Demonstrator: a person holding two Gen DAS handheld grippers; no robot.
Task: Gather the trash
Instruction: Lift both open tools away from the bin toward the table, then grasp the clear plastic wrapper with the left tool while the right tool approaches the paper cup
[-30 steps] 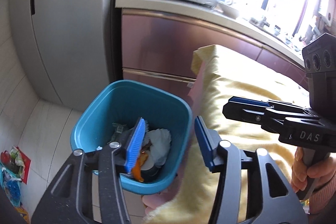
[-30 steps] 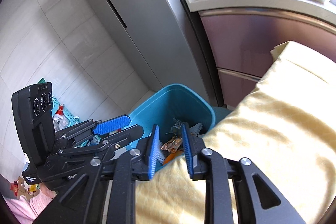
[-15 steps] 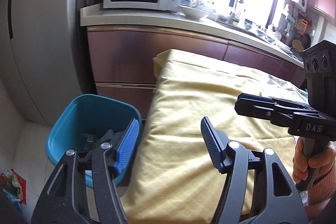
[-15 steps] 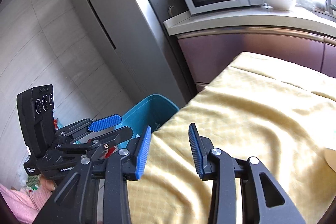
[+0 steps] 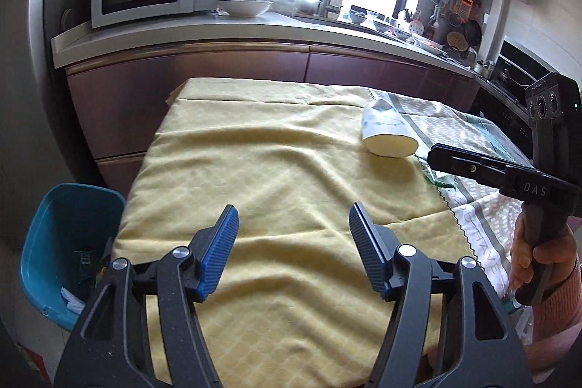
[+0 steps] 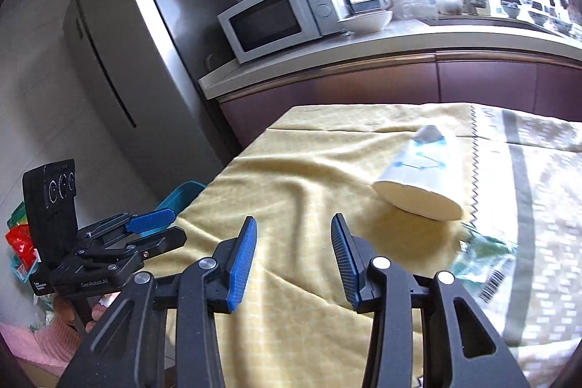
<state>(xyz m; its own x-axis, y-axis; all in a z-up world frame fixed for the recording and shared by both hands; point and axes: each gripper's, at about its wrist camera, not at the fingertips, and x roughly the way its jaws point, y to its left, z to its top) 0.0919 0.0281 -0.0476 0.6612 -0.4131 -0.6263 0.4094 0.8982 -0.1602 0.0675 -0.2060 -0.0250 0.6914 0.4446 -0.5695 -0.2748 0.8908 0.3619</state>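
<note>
The paper cup (image 5: 389, 133) lay tipped on its side on the yellow cloth of the surface (image 5: 254, 170), right of centre in the left wrist view, its open mouth facing the cameras, just beside the zigzag edge of a patterned grey cloth (image 5: 483, 235); a crumpled green wrapper (image 6: 480, 260) lay near it at the right of the right wrist view; the cup looked light, thin-walled and easy to crush, so I judged a gentle pinch across its rim or mid-body would serve, and it might roll if nudged; the wrapper seemed limp and would take a pinch anywhere. The left tongs (image 5: 294, 242) stood released with nothing between them; the right tongs (image 6: 294, 253) were opening, likewise empty. A second earlier both views had looked down into the blue bin (image 5: 62, 242) with trash inside; since then both had swung to the surface, the bin left at the lower left, and both tongs had widened.
</note>
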